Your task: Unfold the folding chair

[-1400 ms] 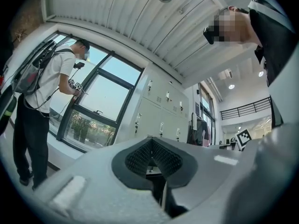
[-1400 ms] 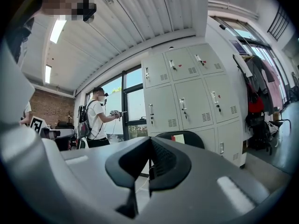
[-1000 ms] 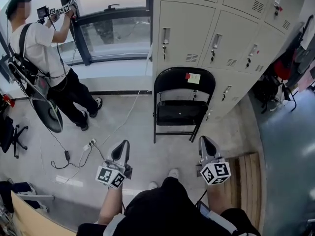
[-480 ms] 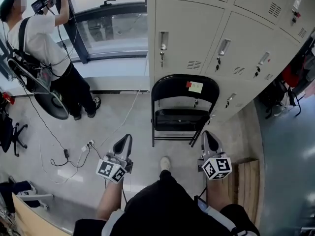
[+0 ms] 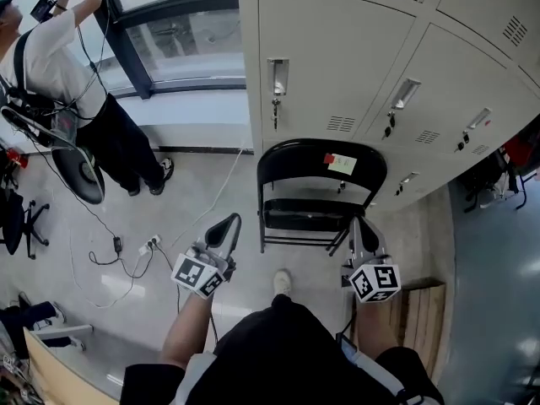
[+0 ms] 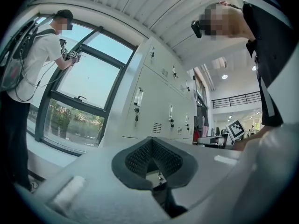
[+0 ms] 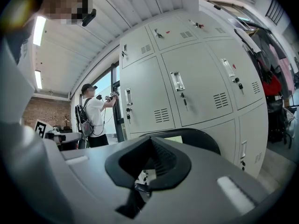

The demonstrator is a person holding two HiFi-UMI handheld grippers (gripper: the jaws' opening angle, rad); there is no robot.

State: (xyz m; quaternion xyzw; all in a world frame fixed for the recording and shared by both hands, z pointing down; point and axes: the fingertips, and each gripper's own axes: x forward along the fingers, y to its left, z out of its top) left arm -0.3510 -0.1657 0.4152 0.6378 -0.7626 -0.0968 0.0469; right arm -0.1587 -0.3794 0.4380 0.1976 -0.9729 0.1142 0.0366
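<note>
While left claw (image 5: 226, 226) and right claw (image 5: 359, 231) are pressed together, empty, the folding chair (image 5: 295, 165) stands ahead — right gripper view shows its backrest (image 7: 194, 135), left a person (image 6: 28, 73).

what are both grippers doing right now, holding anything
Left gripper: jaws shut, holding nothing.
Right gripper: jaws shut, holding nothing.

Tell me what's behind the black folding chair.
Grey metal lockers stand right behind the folding chair. Its backrest covers the lower locker fronts, so whether they touch cannot be told.
</note>
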